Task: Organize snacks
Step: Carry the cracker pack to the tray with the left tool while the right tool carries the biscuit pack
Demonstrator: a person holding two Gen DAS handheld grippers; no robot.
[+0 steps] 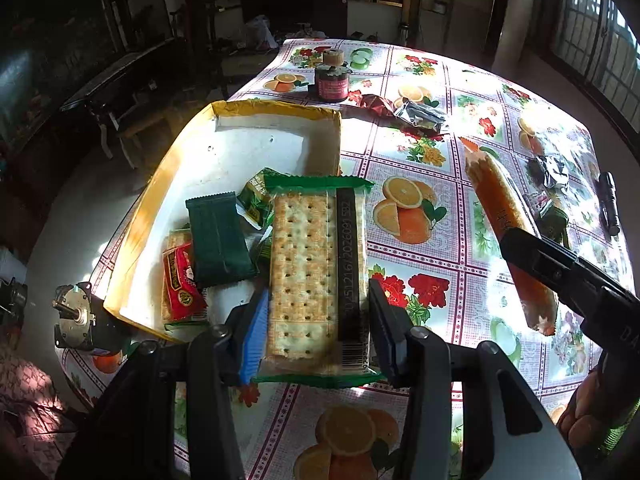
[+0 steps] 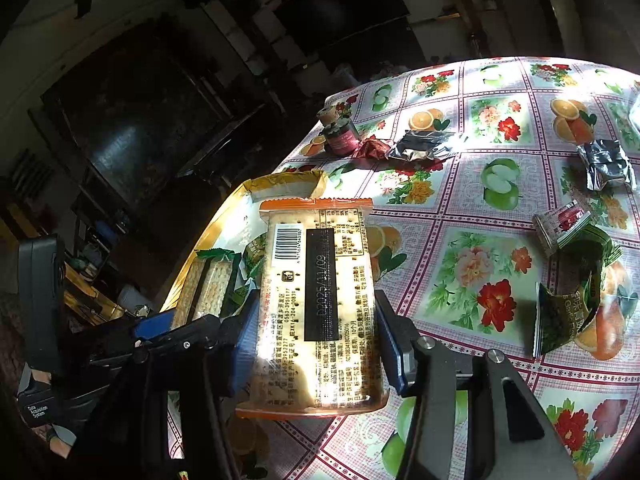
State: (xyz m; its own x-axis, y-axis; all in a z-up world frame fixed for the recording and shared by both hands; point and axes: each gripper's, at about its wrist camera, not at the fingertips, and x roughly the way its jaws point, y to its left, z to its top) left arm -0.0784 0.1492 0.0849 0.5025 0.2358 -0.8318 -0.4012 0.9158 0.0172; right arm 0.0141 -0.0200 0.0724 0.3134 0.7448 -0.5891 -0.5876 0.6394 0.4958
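Observation:
My left gripper (image 1: 316, 308) is shut on a green-edged cracker pack (image 1: 316, 264), held above the near right corner of a white box with yellow rim (image 1: 276, 110). Inside the box lie a dark green packet (image 1: 218, 236), a red packet (image 1: 180, 284) and other snacks. My right gripper (image 2: 314, 320) is shut on an orange-edged cracker pack (image 2: 320, 304), held over the table beside the box (image 2: 288, 182). From the left wrist view that orange pack (image 1: 504, 216) shows edge-on at the right, in the right gripper's black fingers (image 1: 536, 256).
On the fruit-print tablecloth (image 1: 424, 240) stand a dark jar with cork lid (image 1: 331, 76), crumpled red and silver wrappers (image 1: 416, 114), a silver packet (image 2: 604, 162), a small cup (image 2: 560, 226) and green snack bags (image 2: 572, 308). A small motor (image 1: 80, 316) sits at the table's left edge.

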